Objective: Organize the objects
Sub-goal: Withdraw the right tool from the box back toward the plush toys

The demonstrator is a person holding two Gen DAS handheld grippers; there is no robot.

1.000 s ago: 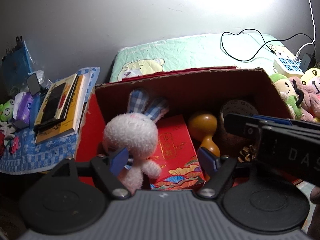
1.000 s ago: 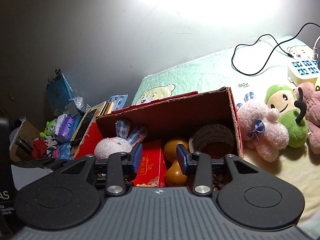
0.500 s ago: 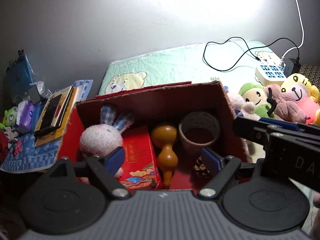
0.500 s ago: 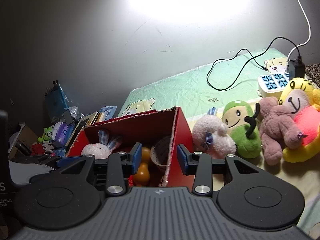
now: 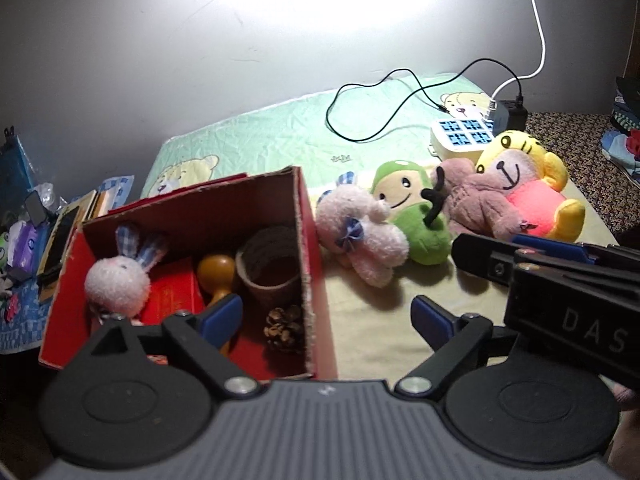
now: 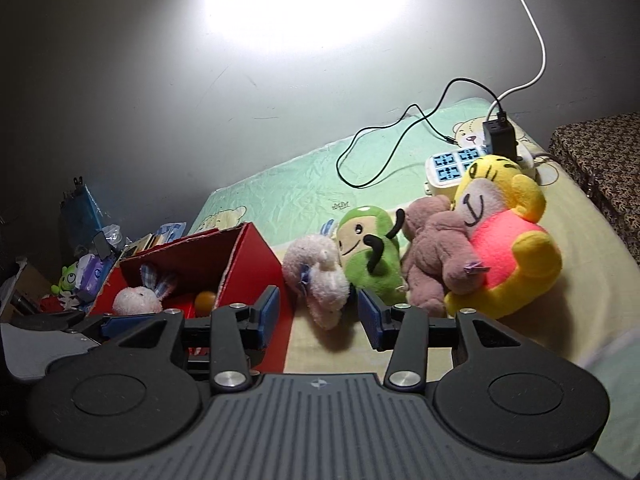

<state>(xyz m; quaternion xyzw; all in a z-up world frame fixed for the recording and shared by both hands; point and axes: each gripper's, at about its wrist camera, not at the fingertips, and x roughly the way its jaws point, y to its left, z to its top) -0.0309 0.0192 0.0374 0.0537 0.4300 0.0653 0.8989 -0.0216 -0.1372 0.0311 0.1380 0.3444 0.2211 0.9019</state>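
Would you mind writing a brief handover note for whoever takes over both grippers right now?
Left gripper: open, empty, hovering over the right wall of the red cardboard box.
Right gripper: open, empty, aimed at the pink plush rabbit with the blue bow lying just outside the box.
Done: in the box are a pink plush bunny with checked ears, a red printed packet, an orange wooden gourd, a brown woven cup and a pine cone.
Left: the bow rabbit, green plush doll, brown plush bear and yellow plush tiger in pink, all on the bed.
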